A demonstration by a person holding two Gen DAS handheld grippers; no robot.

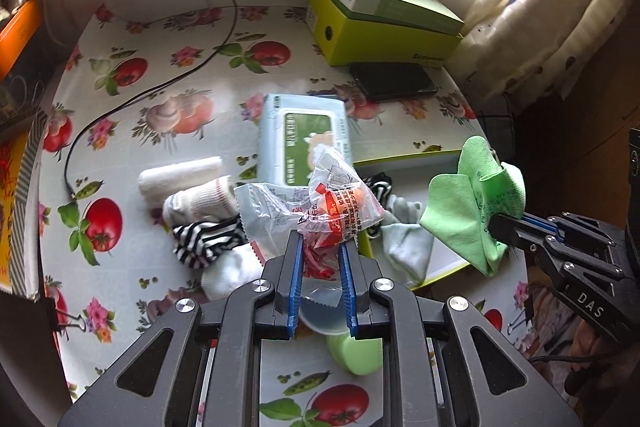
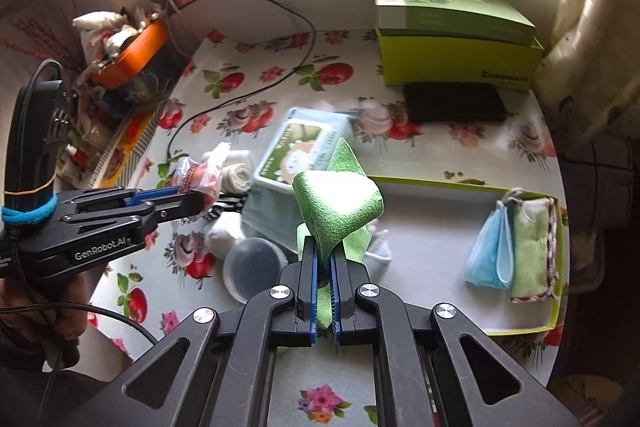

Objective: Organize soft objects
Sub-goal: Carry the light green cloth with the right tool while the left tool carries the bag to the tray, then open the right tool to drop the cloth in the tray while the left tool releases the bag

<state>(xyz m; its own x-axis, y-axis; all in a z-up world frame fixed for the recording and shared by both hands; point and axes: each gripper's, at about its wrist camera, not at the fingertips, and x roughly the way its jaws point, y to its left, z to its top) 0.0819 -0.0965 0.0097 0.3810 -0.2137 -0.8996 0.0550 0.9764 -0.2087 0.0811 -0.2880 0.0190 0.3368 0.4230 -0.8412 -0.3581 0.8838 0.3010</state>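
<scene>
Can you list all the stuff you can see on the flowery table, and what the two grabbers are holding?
wipes pack: one, pale blue, table middle
socks: a pile, white and striped, left of the tray
tray: one, yellow-green rim, right
face mask: one, blue, in tray
folded cloth: one, pale green, in tray
boxes: two, green, stacked at the back
black case: one, before the boxes
left gripper: holds a plastic bag
right gripper: holds a green cloth
</scene>
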